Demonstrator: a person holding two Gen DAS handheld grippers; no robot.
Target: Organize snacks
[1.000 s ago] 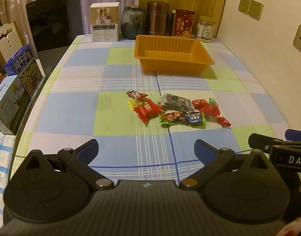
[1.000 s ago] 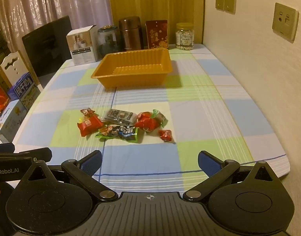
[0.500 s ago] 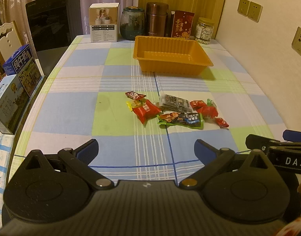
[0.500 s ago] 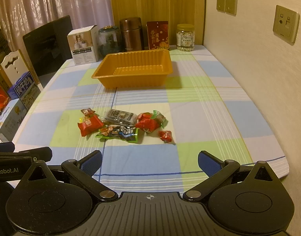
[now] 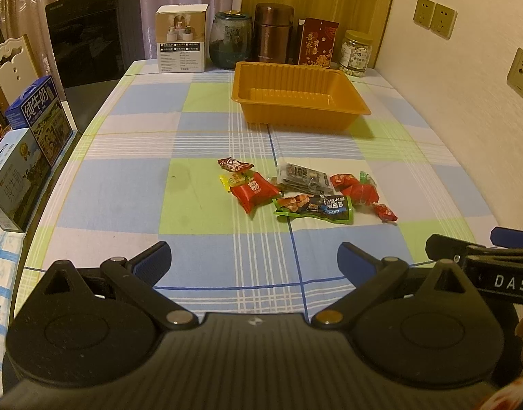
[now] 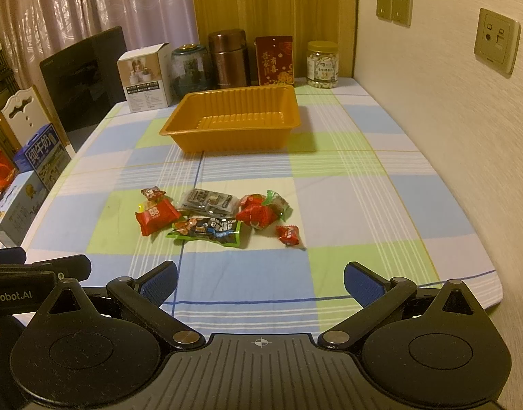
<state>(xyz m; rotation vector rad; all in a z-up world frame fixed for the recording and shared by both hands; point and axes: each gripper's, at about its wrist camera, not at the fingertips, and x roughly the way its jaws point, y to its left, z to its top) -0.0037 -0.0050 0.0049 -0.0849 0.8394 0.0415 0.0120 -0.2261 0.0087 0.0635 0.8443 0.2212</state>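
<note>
While the orange tray (image 6: 234, 126) at frame centre-top sits empty | snacks (image 6: 213, 217) all loose mid-frame, none sorted | left gripper (image 5: 254, 259) spread, right gripper (image 6: 259, 278) spread, holding nothing

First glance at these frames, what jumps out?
The little pile of snack packets mid-table on the checked tablecloth, with the empty orange tray just behind it. Both hand-held grippers, left and right, hover wide open at the near edge.
</note>
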